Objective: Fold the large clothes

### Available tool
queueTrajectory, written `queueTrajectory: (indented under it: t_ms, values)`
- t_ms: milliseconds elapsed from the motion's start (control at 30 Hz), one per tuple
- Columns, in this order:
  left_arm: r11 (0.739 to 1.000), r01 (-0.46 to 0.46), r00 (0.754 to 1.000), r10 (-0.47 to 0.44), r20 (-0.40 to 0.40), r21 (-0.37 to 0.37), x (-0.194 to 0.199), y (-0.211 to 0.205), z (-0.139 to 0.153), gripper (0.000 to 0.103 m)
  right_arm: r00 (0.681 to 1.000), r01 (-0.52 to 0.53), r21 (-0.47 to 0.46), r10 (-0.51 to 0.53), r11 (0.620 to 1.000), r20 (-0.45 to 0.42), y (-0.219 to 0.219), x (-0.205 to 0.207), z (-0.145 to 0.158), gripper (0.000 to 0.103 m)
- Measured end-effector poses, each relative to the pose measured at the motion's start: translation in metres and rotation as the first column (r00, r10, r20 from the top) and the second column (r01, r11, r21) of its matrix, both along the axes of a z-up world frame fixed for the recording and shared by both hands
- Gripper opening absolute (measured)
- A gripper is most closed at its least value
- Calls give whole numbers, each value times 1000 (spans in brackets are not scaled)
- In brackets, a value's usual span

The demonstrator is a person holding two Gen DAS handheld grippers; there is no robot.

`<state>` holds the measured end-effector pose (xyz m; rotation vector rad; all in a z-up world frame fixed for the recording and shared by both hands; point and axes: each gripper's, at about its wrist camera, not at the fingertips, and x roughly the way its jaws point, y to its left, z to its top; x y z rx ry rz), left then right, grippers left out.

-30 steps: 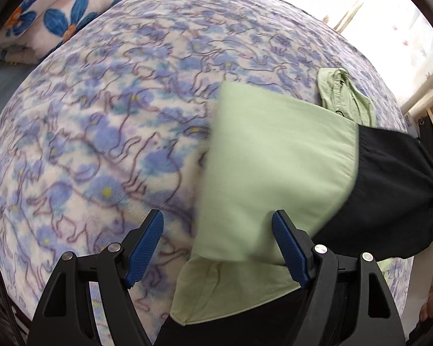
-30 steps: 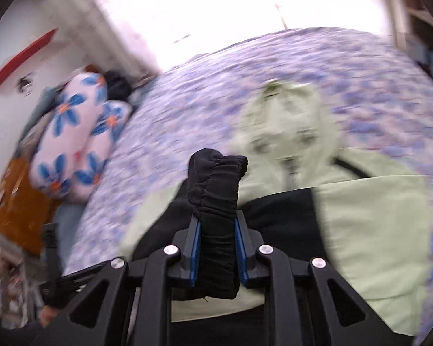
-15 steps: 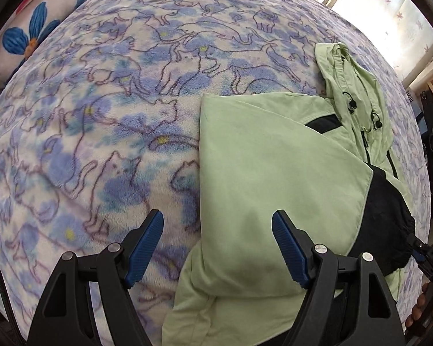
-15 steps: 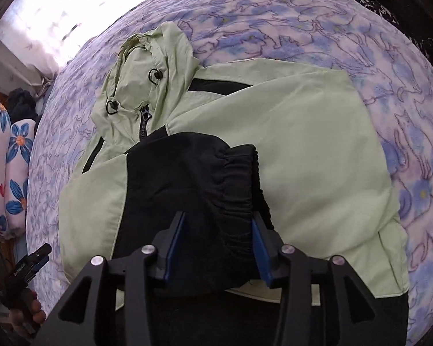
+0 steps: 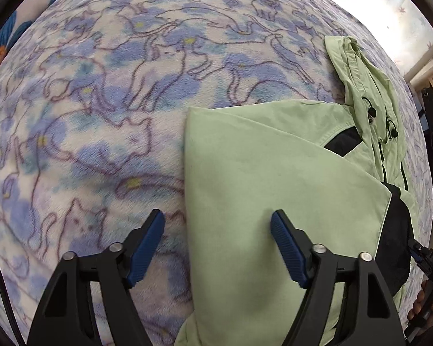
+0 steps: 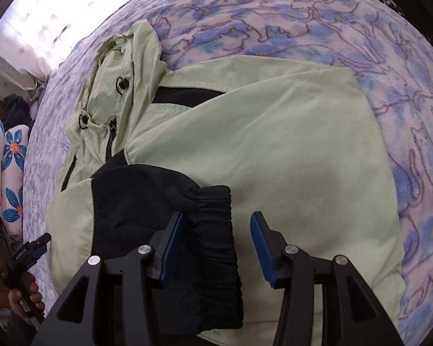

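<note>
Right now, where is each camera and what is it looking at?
Left wrist: sits on the left gripper, open, looking down at the light green hooded jacket on the blue cat-print fleece blanket.
Right wrist: sits on the right gripper, open, looking down at the jacket's black elastic sleeve cuff.
Both show the jacket, the blanket and the other gripper held in a hand.

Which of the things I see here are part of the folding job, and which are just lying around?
Part of the job:
- green jacket
- its black sleeve cuff
- left hand-held gripper
- right hand-held gripper

Just lying about:
- cat-print blanket
- flowered pillow
</note>
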<state>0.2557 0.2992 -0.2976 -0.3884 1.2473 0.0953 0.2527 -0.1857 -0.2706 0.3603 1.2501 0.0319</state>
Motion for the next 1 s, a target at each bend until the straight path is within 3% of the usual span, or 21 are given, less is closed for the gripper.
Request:
queueTrajectory:
  t_ms: [33,100,133,200,367,500,567,667,733,900,1000]
  values:
    - [1000,12,1000,-12,4,-6,2,-3,-1,32,1000,-12,11,12,1000,4,2,1,-2,48]
    - [999,18,1000,-18,-5,30,9,-7,-2,11,998,-58,26,57,998,16,10,5,-1,43]
    - [998,15,1000,-16,10,53,9,-9,1,6,996,-78,-12,78,997,31,15,6,2,33]
    - [996,0,999,-4,54,87,8,-7,9,3,991,-104,-29,106,994,80,21,10,13,29]
    - [991,-39,991,22,131,130,5,2,23,1,978,-74,-36,80,997,195,21,28,33,29]
    - [988,-34,995,20,93,149,10,3,10,2,990,-118,-142,127,983,56,32,45,3,33]
    - [989,-49,995,37,91,140,10,6,9,2,993,-106,-124,111,987,29,30,45,1,36]
    - [989,-86,993,76,87,123,4,13,13,11,994,-40,-101,49,994,94,19,34,19,41]
    - [984,-126,990,116,85,124,-3,19,20,25,992,19,-114,-5,993,124,11,23,32,41]
    - [985,-153,980,142,137,79,-27,11,46,28,973,94,-125,-65,988,220,12,-9,55,41]
    - [992,-113,982,102,162,60,-45,-15,55,28,978,54,-64,-39,996,203,31,-21,52,41]
